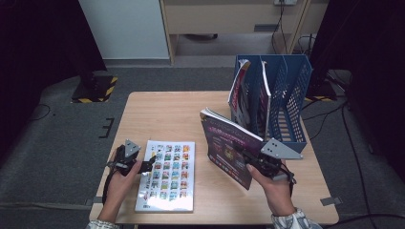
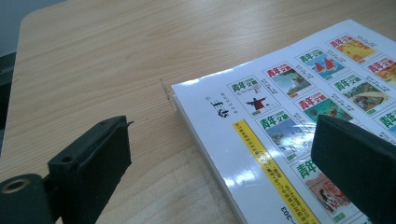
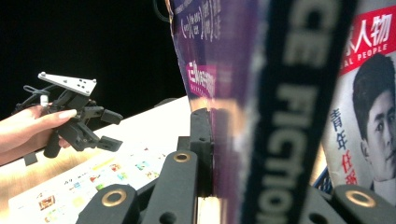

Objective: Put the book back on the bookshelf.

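Right claw (image 1: 249, 159) pinches a glossy purple magazine (image 1: 228, 145) upright; left claw (image 1: 149, 164) gapes over a flat white booklet (image 1: 168, 175).

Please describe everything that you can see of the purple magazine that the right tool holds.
The purple magazine is a thin, glossy booklet with a dark purple cover, pink and white print and small pictures. It stands upright and tilted, lifted off the table, just in front of the blue file rack. The right tool is shut on its lower edge; in the right gripper view its cover is blurred.
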`<act>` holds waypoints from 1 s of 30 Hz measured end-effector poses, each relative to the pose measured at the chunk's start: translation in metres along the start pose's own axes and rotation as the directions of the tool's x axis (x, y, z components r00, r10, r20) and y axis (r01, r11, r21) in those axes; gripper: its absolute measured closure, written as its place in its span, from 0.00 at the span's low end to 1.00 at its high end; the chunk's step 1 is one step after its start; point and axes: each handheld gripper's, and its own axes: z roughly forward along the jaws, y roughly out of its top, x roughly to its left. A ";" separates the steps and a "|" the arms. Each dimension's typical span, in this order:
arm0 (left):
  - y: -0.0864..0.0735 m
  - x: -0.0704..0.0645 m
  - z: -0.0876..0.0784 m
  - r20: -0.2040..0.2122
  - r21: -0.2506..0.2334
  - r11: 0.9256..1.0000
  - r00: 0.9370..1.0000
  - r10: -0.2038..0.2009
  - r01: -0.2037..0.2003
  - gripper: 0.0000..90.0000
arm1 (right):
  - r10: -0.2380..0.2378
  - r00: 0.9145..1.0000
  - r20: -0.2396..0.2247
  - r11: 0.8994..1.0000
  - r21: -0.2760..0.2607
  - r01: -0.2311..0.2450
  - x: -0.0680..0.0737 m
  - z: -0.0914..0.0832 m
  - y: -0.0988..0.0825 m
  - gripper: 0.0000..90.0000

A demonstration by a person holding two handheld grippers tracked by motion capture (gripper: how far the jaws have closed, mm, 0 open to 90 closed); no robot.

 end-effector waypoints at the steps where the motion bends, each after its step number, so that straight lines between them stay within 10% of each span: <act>1: 0.000 0.000 0.000 0.001 0.000 1.000 1.000 0.001 -0.001 0.05 | 0.000 1.000 0.002 1.000 -0.001 0.000 0.000 -0.001 0.000 0.93; 30: 0.000 0.000 0.000 -0.002 0.002 1.000 1.000 0.002 -0.002 0.05 | 0.050 0.995 0.084 0.999 -0.015 -0.049 -0.021 -0.055 -0.003 0.93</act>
